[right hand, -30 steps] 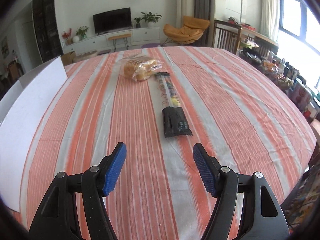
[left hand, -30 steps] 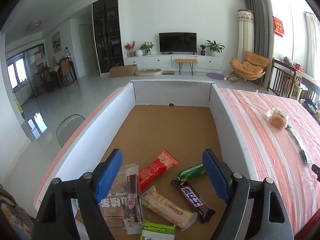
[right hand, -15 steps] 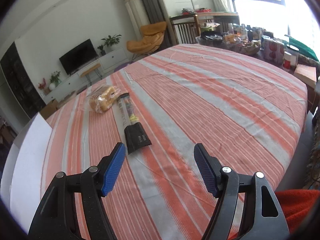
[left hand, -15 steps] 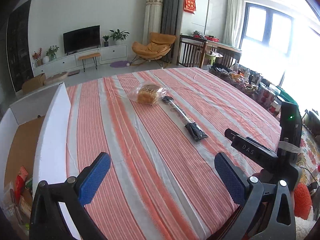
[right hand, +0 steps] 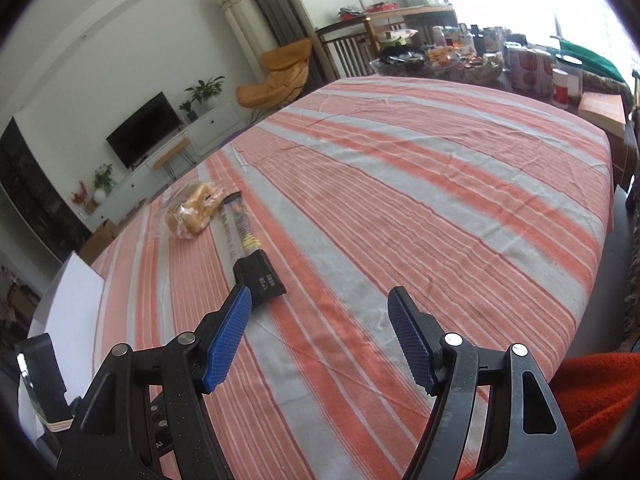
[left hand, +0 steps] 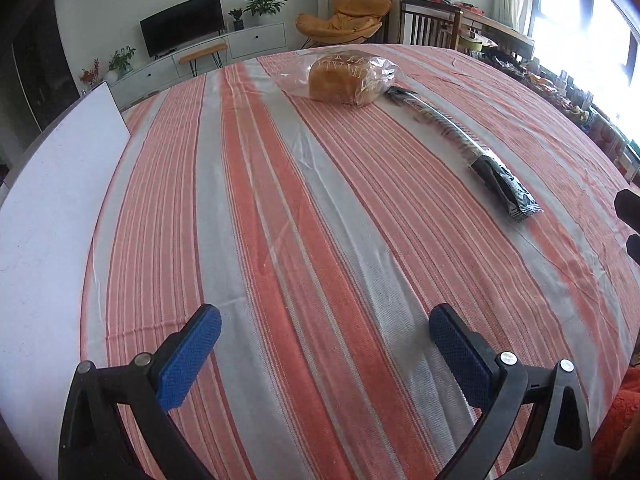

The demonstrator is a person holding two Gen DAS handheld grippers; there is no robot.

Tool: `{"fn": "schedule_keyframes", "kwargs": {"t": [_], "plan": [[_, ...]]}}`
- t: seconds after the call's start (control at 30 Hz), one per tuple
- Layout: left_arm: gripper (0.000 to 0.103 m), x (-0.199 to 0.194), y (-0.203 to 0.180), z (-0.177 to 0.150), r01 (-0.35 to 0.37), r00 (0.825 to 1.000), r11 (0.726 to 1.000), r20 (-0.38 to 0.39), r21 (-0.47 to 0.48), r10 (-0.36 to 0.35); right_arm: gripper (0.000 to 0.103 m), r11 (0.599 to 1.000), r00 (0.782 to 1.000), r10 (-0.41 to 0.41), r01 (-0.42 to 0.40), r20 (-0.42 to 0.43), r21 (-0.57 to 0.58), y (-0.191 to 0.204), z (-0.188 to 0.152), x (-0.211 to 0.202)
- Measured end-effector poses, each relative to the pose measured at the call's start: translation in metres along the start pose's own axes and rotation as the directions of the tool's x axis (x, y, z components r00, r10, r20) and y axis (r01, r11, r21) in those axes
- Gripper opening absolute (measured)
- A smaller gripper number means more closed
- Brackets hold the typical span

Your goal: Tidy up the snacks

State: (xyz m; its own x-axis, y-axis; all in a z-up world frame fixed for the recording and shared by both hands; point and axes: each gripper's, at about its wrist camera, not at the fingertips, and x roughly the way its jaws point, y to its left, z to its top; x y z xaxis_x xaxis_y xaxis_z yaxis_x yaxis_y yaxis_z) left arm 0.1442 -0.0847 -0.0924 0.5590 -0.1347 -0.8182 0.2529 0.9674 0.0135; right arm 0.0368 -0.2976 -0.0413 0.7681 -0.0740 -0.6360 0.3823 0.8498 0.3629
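A bagged bread loaf (left hand: 345, 78) lies at the far side of the striped table; it also shows in the right wrist view (right hand: 192, 210). A long clear-and-black snack packet (left hand: 468, 144) lies right of it, seen also in the right wrist view (right hand: 250, 256). My left gripper (left hand: 324, 330) is open and empty above the cloth, well short of both. My right gripper (right hand: 320, 308) is open and empty, its left pad (right hand: 228, 336) close to the packet's black end. The white box wall (left hand: 52, 216) stands at the left.
The orange-and-grey striped tablecloth (left hand: 320, 220) covers the table. A cluttered side table (right hand: 460, 56) with jars and boxes stands beyond the far right edge. Part of the other gripper (left hand: 630, 216) shows at the right edge of the left wrist view.
My left gripper has swung from over the box of snacks to the right, over the open table, and drawn nearer the bread. My right gripper has turned right; the packet now lies by its left pad.
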Motion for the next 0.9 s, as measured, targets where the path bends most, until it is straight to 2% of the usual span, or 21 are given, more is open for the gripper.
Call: {"fn": "schedule_keyframes", "kwargs": {"t": [0.1,0.9], "plan": [[0.103,0.0012,0.0027,-0.0002,0.003,1.0,1.0,0.003,-0.029,-0.003,0.074,1.0,1.0,0.003,-0.003,-0.006,0.005,-0.001,-0.0003,0.0012],[0.103,0.0037,0.0042,0.0017,0.007,1.0,1.0,0.003,-0.029,-0.006,0.074,1.0,0.999,-0.008,0.008,-0.053,0.01,-0.0025,-0.0022,0.0096]]}}
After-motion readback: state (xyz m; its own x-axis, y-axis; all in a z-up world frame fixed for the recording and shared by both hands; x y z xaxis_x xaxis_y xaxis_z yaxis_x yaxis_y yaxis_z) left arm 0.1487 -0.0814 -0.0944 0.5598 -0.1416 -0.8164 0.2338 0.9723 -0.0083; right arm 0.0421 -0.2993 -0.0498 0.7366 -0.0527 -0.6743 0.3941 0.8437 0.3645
